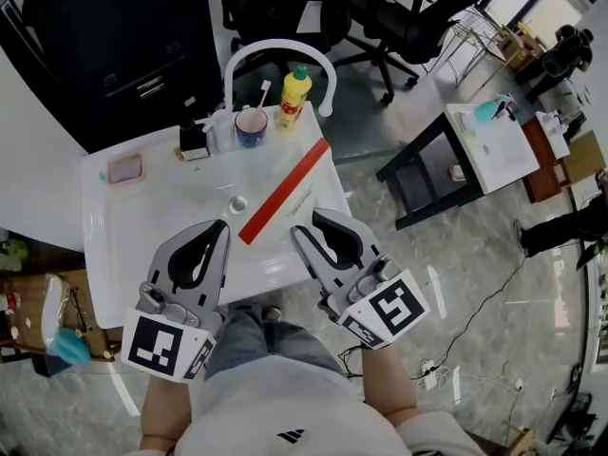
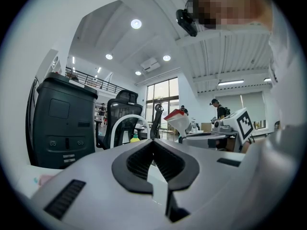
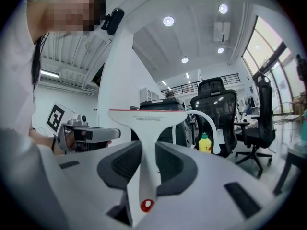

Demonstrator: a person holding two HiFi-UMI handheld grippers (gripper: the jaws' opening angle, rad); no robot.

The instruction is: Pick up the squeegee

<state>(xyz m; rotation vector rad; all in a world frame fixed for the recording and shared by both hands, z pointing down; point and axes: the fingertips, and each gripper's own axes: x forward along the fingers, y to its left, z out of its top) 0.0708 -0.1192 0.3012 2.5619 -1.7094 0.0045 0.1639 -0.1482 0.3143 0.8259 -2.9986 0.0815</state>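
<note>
**Head view, looking steeply down.** The person stands at a white basin (image 1: 114, 231) and holds both grippers level over its near edge. The right gripper (image 1: 306, 226) is clamped on the white handle of the squeegee (image 1: 285, 190). The squeegee's red-edged blade runs diagonally above the basin, from near the drain (image 1: 237, 203) toward the far right corner. The left gripper (image 1: 220, 226) sits just beside the blade's near end; whether the two touch cannot be told.

**Right gripper view.** The squeegee (image 3: 146, 123) points straight out between the two dark pads, which press on its handle from either side. Its T-shaped head lies crosswise beyond the jaw tips (a red dot marks the handle's butt end). The other gripper shows at the left, marker cube (image 3: 56, 116) facing the camera.

**Left gripper view.** The left gripper (image 2: 153, 142) has its jaws brought together, tips meeting, with nothing held between them. One end of the squeegee blade (image 2: 177, 120) appears off to the right.

**Surroundings.** Along the basin's back edge stand a yellow bottle (image 1: 294, 98) and a cup (image 1: 251, 126) holding a toothbrush, under a white arched faucet (image 1: 275, 47). A pink pad (image 1: 124, 168) lies on the left rim. Behind the basin are a black cabinet (image 1: 114, 46) and office chairs (image 1: 408, 17).
</note>
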